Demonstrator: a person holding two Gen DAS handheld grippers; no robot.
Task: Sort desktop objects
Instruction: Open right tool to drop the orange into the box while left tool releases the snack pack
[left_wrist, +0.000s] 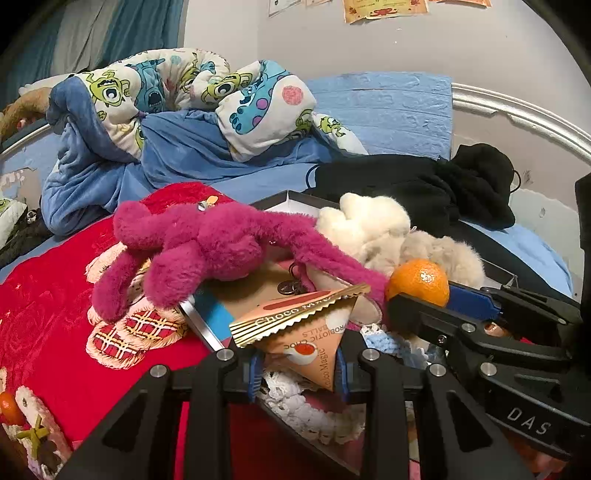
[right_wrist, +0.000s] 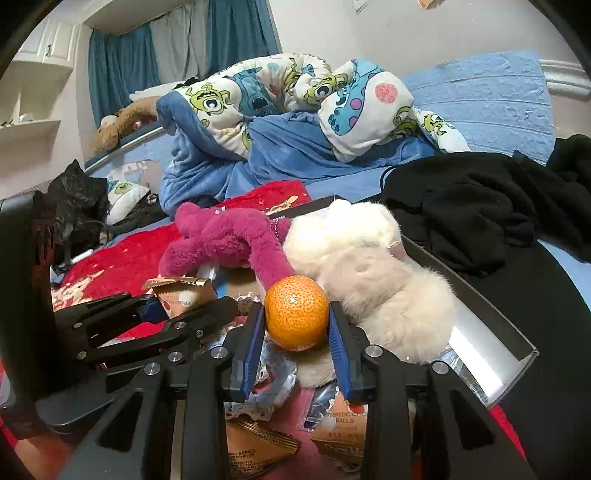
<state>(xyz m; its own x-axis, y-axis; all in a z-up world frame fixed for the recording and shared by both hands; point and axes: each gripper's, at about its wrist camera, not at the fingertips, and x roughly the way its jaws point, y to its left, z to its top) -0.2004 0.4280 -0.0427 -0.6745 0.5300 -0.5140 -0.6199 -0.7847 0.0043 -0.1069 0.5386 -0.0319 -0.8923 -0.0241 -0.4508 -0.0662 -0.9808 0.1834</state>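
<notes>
My left gripper (left_wrist: 299, 365) is shut on a triangular tan Choco Magic snack packet (left_wrist: 306, 332), which it holds over the near corner of a silver-walled box (left_wrist: 201, 321). My right gripper (right_wrist: 296, 326) is shut on an orange (right_wrist: 296, 312), its blue pads (right_wrist: 255, 343) pressing both sides. The orange (left_wrist: 419, 282) and right gripper (left_wrist: 436, 295) show at the right of the left wrist view. In the right wrist view the left gripper (right_wrist: 173, 306) with its packet (right_wrist: 181, 295) is at the left. A magenta plush (left_wrist: 207, 247) and a white plush (right_wrist: 365, 269) lie in the box.
The box wall (right_wrist: 480, 332) runs along the right. Crochet pieces (right_wrist: 273, 369) and more snack packets (right_wrist: 258, 446) lie on its floor. A red blanket (left_wrist: 48, 306) spreads to the left, black clothing (right_wrist: 480, 206) to the right, and a patterned duvet (left_wrist: 177, 92) behind.
</notes>
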